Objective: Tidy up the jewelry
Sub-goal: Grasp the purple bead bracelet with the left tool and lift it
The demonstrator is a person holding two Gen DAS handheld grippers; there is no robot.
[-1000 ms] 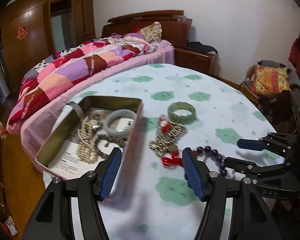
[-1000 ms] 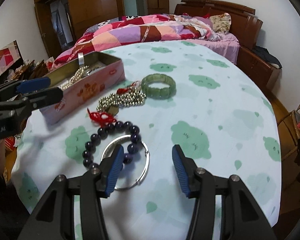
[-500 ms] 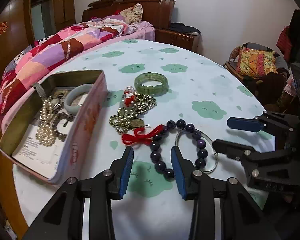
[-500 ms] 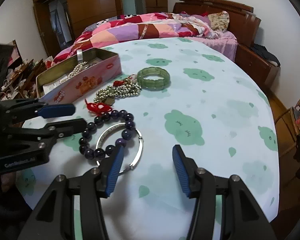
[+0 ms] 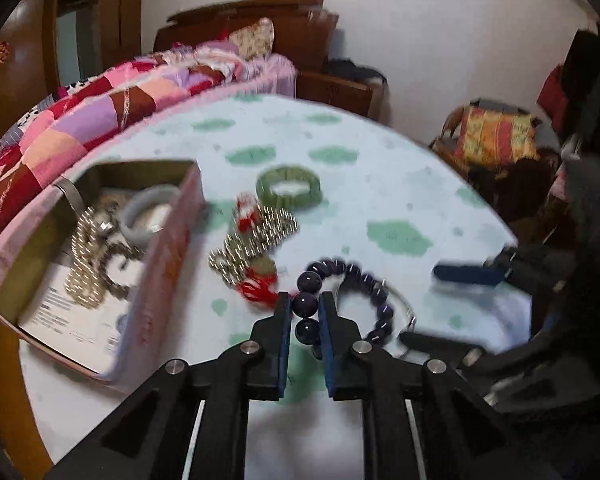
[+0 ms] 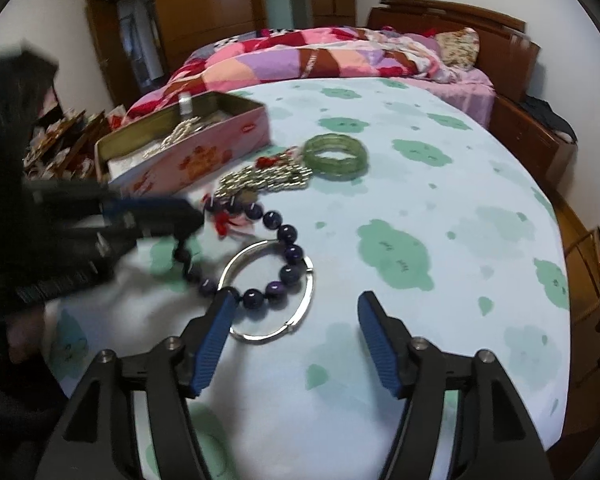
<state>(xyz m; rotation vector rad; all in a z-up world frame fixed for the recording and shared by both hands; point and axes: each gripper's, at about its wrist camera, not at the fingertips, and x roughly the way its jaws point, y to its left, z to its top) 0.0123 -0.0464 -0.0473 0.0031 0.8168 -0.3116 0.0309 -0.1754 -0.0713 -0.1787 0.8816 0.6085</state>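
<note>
Risk no. 1 is snagging: left gripper (image 5: 305, 307) is clenched on 1 bead of the purple bead bracelet (image 6: 278, 236), pads tight either side of it, and that strand lies across the silver bangle (image 6: 269, 292). Lift it fast and the bangle likely drags or flips along w/ it.

Taking the pink tin (image 5: 162, 264) as landmark: bead bracelet sits just right of its near corner on the tablecloth (image 6: 420, 184), its red tassel (image 5: 260, 290) touching the gold chain heap (image 5: 252, 240). Green bangle (image 5: 289, 189) is further right of the tin, past the heap. Tin already holds pearls (image 5: 85, 256) and a pale bangle (image 5: 148, 210).

Risk no. 2: tassel may catch the chain heap and pull it toward the tin wall. Cannot tell if they're tangled or only touching; left view is blurred.

Risk no. 3: grip is on a round, smooth bead, so it could squirt out or the strand could swing and knock the tin's rim on the way over.

Right gripper (image 6: 296, 344) is released, jaws wide, hovering by the silver bangle w/ its left pad just beside the strand. If it stays there, strand may brush it. Judgement: slow vertical lift, clear the bangle 1st.
</note>
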